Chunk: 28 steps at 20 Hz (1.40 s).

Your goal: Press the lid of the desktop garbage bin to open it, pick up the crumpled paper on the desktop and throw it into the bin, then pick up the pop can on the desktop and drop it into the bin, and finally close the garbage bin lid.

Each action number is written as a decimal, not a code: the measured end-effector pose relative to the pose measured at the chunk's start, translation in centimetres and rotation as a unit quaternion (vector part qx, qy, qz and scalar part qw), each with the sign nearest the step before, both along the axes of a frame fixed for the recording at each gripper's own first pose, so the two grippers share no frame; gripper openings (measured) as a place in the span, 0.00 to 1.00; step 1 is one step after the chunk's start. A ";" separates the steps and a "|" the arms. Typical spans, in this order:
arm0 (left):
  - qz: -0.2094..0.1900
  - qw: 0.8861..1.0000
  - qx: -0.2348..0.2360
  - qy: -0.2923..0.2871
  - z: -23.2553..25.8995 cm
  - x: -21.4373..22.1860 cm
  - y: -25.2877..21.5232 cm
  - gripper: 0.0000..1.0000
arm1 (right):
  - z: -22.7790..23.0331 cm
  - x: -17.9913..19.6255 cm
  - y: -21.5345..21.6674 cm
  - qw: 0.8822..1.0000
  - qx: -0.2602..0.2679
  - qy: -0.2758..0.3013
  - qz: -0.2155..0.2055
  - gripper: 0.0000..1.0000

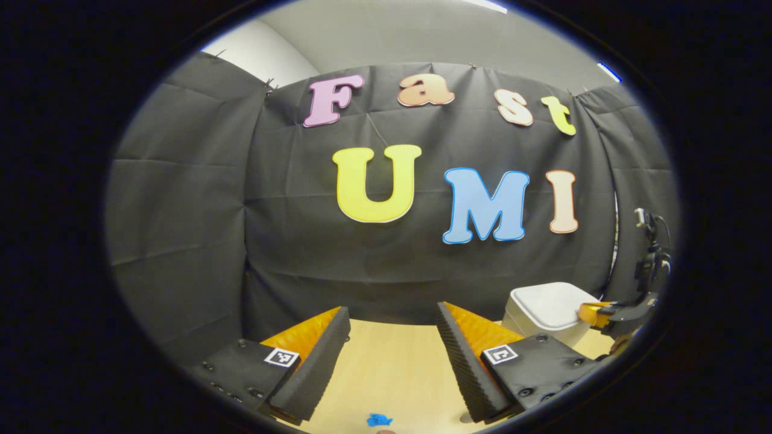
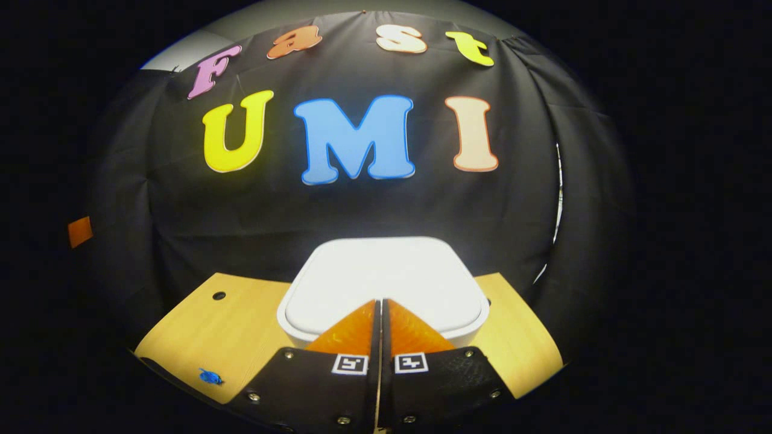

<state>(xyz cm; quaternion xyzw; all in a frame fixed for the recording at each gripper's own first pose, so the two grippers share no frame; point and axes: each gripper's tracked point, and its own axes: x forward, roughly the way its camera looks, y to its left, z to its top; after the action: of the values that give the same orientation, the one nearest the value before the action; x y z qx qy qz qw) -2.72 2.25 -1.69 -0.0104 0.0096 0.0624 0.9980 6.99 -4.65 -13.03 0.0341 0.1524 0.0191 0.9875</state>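
Right gripper (image 2: pixel 381 301) has its fingers pressed together, empty, tips over the near edge of the white bin lid (image 2: pixel 386 274), which looks down and flat; contact can't be confirmed. Bin (image 1: pixel 543 310) stands toward the desk's (image 2: pixel 229 325) far edge, dead ahead of the right gripper, so that hand is nearer. Left gripper (image 1: pixel 393 325) is spread wide, empty, bin off to its right. Lid press looks like the step in hand.

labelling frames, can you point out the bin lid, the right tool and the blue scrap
bin lid (image 2: pixel 386 277), right gripper view, flat top.
right tool (image 2: pixel 381 302), right gripper view, between its fingertips.
blue scrap (image 1: pixel 379 419), left gripper view, its middle.
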 end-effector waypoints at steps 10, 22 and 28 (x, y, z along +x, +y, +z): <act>-0.010 1.000 -0.010 0.016 -1.4 1.1 -0.5 0.95 | -0.8 -0.4 0.0 0.999 0.026 -0.026 -0.005 0.01; -0.039 0.999 -0.009 0.013 -1.0 1.0 -2.7 1.00 | -1.4 -0.6 -0.2 0.995 0.066 0.068 0.021 0.01; -0.051 0.999 0.000 0.004 -0.5 -0.2 -3.8 1.00 | -1.1 -0.7 0.0 0.987 0.092 0.124 0.040 0.01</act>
<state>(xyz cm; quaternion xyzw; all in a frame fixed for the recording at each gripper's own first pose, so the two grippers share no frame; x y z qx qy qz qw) -2.94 -1.59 -2.20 -0.0100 0.0144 0.0114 0.9998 6.28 -4.68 -14.13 0.1207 0.2726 0.0678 0.9521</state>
